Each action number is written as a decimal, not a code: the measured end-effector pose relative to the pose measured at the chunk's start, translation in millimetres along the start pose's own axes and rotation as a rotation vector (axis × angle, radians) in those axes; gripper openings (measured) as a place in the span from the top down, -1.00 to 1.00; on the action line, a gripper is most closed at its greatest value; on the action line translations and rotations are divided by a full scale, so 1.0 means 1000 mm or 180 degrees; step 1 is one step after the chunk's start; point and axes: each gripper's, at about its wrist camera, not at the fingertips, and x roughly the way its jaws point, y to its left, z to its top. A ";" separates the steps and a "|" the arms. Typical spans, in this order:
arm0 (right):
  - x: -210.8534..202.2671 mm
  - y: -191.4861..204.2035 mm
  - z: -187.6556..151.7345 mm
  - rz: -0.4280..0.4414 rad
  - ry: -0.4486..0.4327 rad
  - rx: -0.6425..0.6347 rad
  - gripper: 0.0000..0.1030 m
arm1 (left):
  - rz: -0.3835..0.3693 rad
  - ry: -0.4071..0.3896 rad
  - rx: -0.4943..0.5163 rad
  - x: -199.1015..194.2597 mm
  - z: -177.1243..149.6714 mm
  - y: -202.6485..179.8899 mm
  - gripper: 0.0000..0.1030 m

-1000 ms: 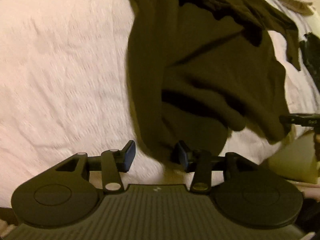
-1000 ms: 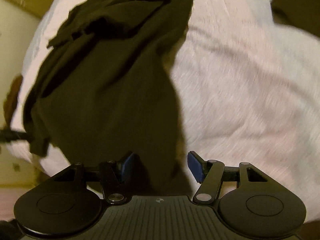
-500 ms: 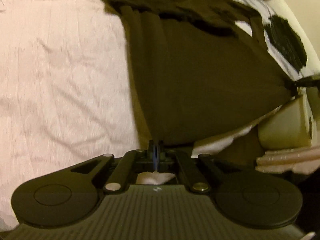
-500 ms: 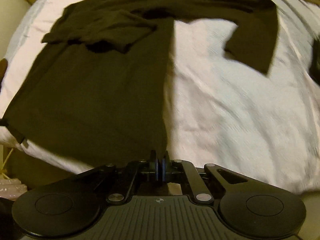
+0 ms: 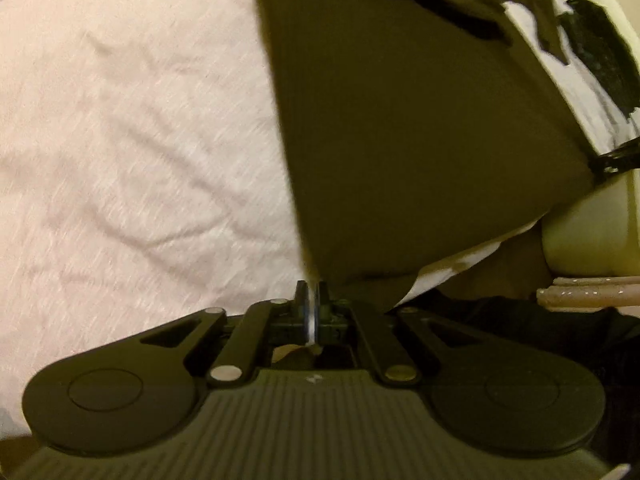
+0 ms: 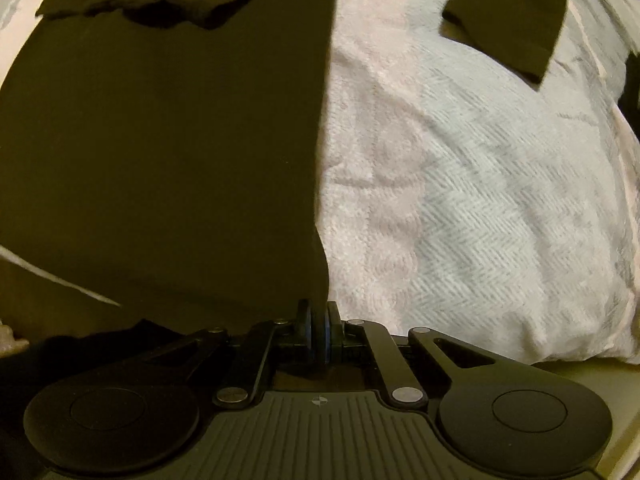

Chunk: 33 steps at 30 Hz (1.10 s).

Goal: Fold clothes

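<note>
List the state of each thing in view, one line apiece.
Dark shirt: spread on the bed, hem corners pinched at both ends, stretched taut between them.
Sleeve: lying loose on the bedspread.
Left tongs: shut on the shirt's hem corner.
Right tongs: jaws opening slightly, cloth between them.
Bedspread: wrinkled.

- Dim, warm yellowish indoor light in both views; source not visible.
- Pale textured woven bedspread (image 5: pixel 132 128) is streaked with motion blur in the left wrist view; its weave is sharper at (image 6: pixel 500 208).
- Dark olive long-sleeved knit garment (image 6: pixel 168 152) reads nearly black, its folds lost in shadow.
- Fisheye bends the edges; corners vignette to black.
- No glare.
</note>
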 end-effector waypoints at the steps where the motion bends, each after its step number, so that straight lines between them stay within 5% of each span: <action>1: -0.002 0.000 0.004 -0.0082 0.0012 -0.0023 0.57 | 0.0017 0.0012 0.0006 -0.002 -0.001 0.002 0.87; 4: -0.018 0.007 0.010 -0.0384 -0.0205 -0.0025 -0.03 | 0.0157 -0.0049 0.0125 -0.012 -0.001 0.005 0.74; 8: -0.041 0.021 0.029 -0.0286 -0.0587 0.0059 -0.06 | 0.0536 -0.0387 0.0586 -0.031 0.016 -0.014 0.31; 14: -0.055 0.033 0.065 -0.0024 -0.0891 0.0191 -0.09 | 0.0886 -0.0909 0.1731 -0.022 0.073 -0.087 0.04; 22: -0.043 0.008 0.097 0.0157 -0.0923 0.0466 -0.13 | 0.1235 -0.1452 0.3455 0.055 0.143 -0.227 0.02; 28: -0.037 -0.019 0.110 0.0336 -0.0956 0.0608 -0.14 | 0.1383 -0.1418 0.4379 0.122 0.176 -0.286 0.01; 30: -0.035 -0.027 0.112 0.0392 -0.0954 0.0667 -0.14 | 0.1420 -0.1307 0.4534 0.136 0.184 -0.288 0.07; 31: -0.034 -0.031 0.112 0.0411 -0.0951 0.0708 -0.14 | 0.1420 -0.1248 0.4585 0.141 0.188 -0.288 0.30; 32: -0.032 -0.036 0.113 0.0425 -0.0947 0.0747 -0.14 | 0.1378 -0.1206 0.4558 0.142 0.194 -0.287 0.82; 33: -0.031 -0.040 0.113 0.0423 -0.0942 0.0777 -0.14 | 0.1311 -0.1215 0.4414 0.134 0.202 -0.283 0.91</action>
